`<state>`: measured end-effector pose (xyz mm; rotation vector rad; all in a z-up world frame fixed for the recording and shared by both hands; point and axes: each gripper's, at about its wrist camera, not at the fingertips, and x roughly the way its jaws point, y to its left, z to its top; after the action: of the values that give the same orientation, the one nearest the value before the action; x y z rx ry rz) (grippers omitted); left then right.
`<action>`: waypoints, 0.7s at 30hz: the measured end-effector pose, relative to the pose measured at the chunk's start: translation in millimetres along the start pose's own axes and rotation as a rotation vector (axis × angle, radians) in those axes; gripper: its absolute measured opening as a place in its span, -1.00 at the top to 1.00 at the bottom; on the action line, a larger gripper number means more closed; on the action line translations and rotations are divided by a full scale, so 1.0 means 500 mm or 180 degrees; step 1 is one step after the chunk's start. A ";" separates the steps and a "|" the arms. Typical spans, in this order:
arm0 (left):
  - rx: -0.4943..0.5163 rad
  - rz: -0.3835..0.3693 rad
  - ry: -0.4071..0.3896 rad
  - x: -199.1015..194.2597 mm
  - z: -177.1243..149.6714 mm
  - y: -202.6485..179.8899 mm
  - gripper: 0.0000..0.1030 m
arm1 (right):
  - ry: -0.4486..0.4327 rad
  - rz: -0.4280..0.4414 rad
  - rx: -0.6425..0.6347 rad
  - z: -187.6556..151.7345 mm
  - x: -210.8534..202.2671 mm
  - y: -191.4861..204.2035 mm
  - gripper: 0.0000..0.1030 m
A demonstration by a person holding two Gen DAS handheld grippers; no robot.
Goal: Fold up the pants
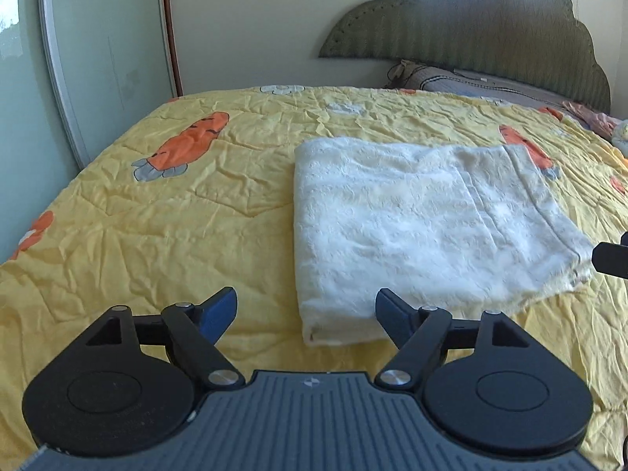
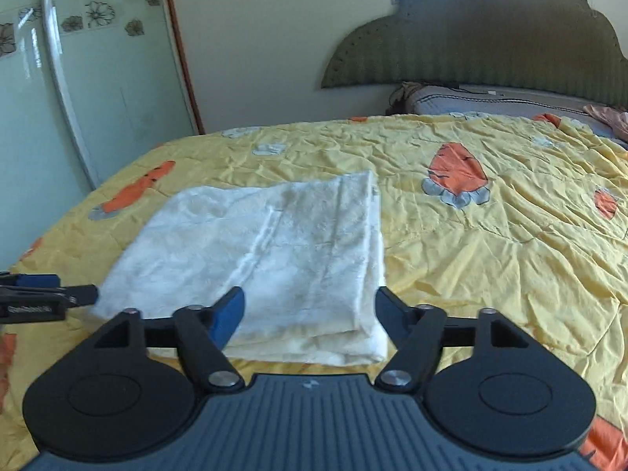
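A pair of fluffy white fabric pants [image 1: 428, 227], folded into a thick, roughly square bundle, lies flat on the crumpled yellow bedspread [image 1: 165, 235] printed with orange carrots, about the middle of the bed. A scalloped green padded headboard [image 1: 471, 27] stands against the wall beyond, with a grey pillow [image 1: 482, 84] at its foot.

The left gripper [image 1: 306, 310] hangs just short of the bundle's near left corner, its black-and-blue fingers [image 1: 219, 310] spread wide and released, nothing pressed between them; the corner sits ahead of the gap.

The right gripper [image 2: 310, 310] is at the bundle's near right corner, its fingers [image 2: 229, 314] likewise spread apart and holding nothing, with the layered folded edge lying in front of the gap between them. Whether either finger brushes the cloth I cannot tell.
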<state>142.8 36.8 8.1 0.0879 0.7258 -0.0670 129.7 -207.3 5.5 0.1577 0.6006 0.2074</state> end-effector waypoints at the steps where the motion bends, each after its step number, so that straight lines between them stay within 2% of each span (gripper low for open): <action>1: -0.0006 -0.0025 0.0034 -0.005 -0.009 -0.006 -0.60 | -0.0003 0.0044 -0.0098 -0.004 -0.018 0.025 -0.71; 3: 0.0001 -0.0102 0.0133 -0.014 -0.027 -0.014 -0.62 | -0.0040 0.0130 -0.0269 -0.009 -0.055 0.072 -0.71; 5: 0.0013 -0.0131 0.0189 -0.022 -0.046 -0.017 -0.62 | -0.0136 0.0382 -0.0213 -0.007 -0.115 0.108 -0.71; 7: 0.0047 -0.0108 0.0190 -0.029 -0.061 -0.019 -0.62 | -0.0221 0.1255 0.0310 0.010 -0.175 0.106 -0.75; 8: 0.0056 -0.0091 0.0185 -0.032 -0.065 -0.020 -0.62 | -0.0260 0.1815 0.0661 0.016 -0.190 0.090 -0.87; 9: 0.0057 -0.0073 0.0189 -0.032 -0.068 -0.020 -0.63 | -0.0308 0.2219 0.0967 0.020 -0.194 0.075 -0.95; 10: 0.0045 -0.0058 0.0195 -0.033 -0.071 -0.020 -0.62 | -0.0357 0.2362 0.1151 0.020 -0.191 0.064 -1.00; 11: 0.0026 -0.0055 0.0188 -0.034 -0.074 -0.018 -0.62 | -0.0380 0.2252 0.1174 0.020 -0.186 0.060 -1.00; 14: -0.0015 -0.0044 0.0176 -0.032 -0.082 -0.018 -0.64 | -0.0275 0.1142 0.0754 0.006 -0.131 0.068 -1.00; 17: -0.0002 -0.0008 0.0199 -0.024 -0.088 -0.023 -0.64 | -0.0017 0.0286 0.0346 -0.036 -0.046 0.071 -1.00; 19: 0.0000 -0.0009 0.0209 -0.020 -0.091 -0.026 -0.64 | 0.0028 -0.0029 0.0190 -0.067 -0.010 0.065 -1.00; 21: -0.0007 -0.0017 0.0214 -0.015 -0.094 -0.029 -0.64 | 0.0040 -0.0190 0.0118 -0.090 0.009 0.059 -1.00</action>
<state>104.8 27.5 -23.0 0.0866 0.7934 -0.0688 103.1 -174.1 -27.5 0.1743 0.6210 0.1396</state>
